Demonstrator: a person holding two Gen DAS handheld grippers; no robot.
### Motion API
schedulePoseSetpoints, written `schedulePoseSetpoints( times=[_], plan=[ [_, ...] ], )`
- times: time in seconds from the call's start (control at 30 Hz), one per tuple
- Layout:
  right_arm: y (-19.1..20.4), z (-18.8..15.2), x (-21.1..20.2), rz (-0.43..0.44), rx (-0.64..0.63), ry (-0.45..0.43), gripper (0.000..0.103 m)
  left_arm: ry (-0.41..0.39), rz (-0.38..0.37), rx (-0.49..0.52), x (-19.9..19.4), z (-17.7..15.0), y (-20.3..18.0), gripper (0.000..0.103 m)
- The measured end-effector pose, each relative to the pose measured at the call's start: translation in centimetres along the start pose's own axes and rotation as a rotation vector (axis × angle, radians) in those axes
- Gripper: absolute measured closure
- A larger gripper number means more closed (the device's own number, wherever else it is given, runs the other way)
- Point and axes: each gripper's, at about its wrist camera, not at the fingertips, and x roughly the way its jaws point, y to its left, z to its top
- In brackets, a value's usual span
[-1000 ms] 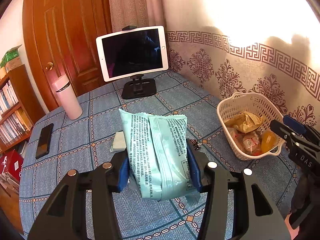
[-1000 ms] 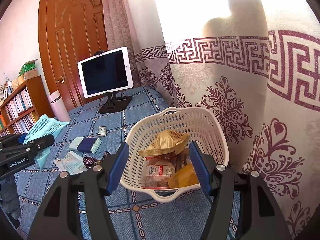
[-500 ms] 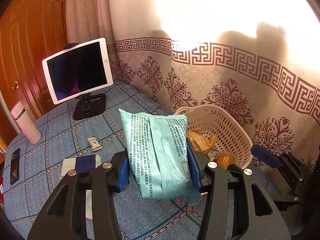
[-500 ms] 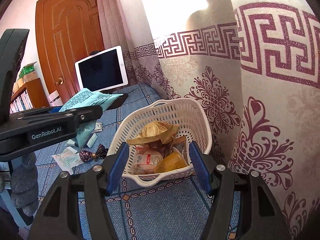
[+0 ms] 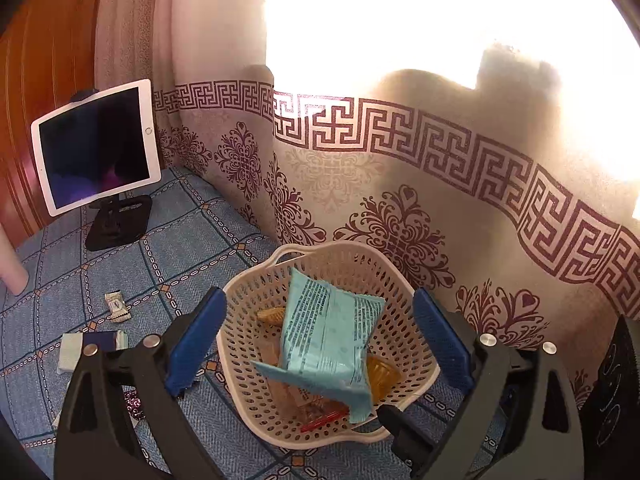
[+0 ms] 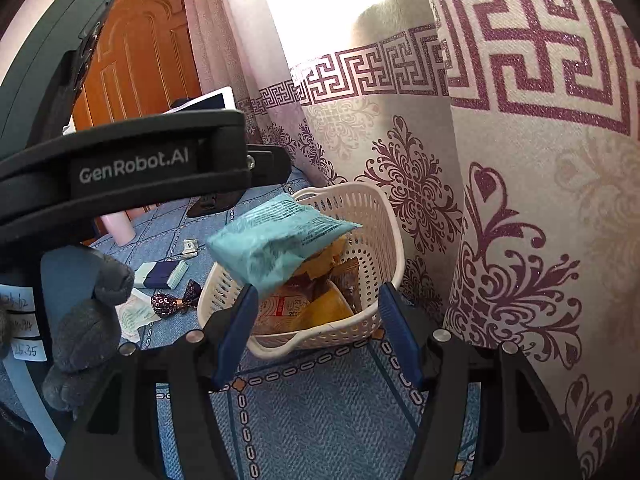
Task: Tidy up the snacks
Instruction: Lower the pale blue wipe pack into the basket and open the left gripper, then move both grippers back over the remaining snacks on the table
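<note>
The teal snack bag (image 5: 328, 336) tilts loose over the white perforated basket (image 5: 248, 392), its lower end among the wrapped snacks inside. My left gripper (image 5: 318, 300) hovers above the basket; its jaws are opening and stand wide, and neither blue pad touches the bag. In the right wrist view the bag (image 6: 276, 244) hangs over the basket (image 6: 380, 240) rim beneath the left gripper's black body. My right gripper (image 6: 317, 294) sits low in front of the basket, half open with nothing held between its fingers.
A patterned curtain (image 5: 400, 200) hangs right behind the basket. On the blue tablecloth to the left lie a small wrapped sweet (image 5: 116, 308), a blue-and-white packet (image 5: 92, 344) and a dark candy (image 6: 172, 302). A tablet on a stand (image 5: 96, 148) stands at the back left. A gloved hand (image 6: 88, 320) holds the left gripper.
The left gripper swung right until it was over the basket, then its jaws spread and the teal bag dropped out of them towards the basket. The right gripper hardly moved.
</note>
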Motion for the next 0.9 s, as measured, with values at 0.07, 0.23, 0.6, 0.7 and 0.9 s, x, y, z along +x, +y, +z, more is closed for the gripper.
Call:
schedulePoseSetpoints(
  times=[0.07,0.23,0.6,0.7,0.9],
  plan=[
    [0.1,0.0,0.0,0.001,0.003,-0.002,0.04,0.004,0.021,0.0,-0.1,-0.3,0.5,0.008],
    [0.7,0.1,-0.2,0.014,0.002,-0.007,0.04,0.008,0.066,-0.022,-0.8,-0.7,2.3,0.008],
    [4.5,1.1,0.4,0.089,-0.105,-0.013,0.04,-0.013,0.189,-0.155,-4.2,-2.5,8.1,0.008],
    [5.7,1.4,1.3,0.098,-0.149,-0.007,0.04,-0.011,0.232,-0.189,-5.1,-3.2,9.9,0.008],
    [6.6,1.9,3.8,0.053,-0.213,0.021,0.04,-0.002,0.33,-0.252,-7.1,-5.2,13.5,0.008]
  ],
)
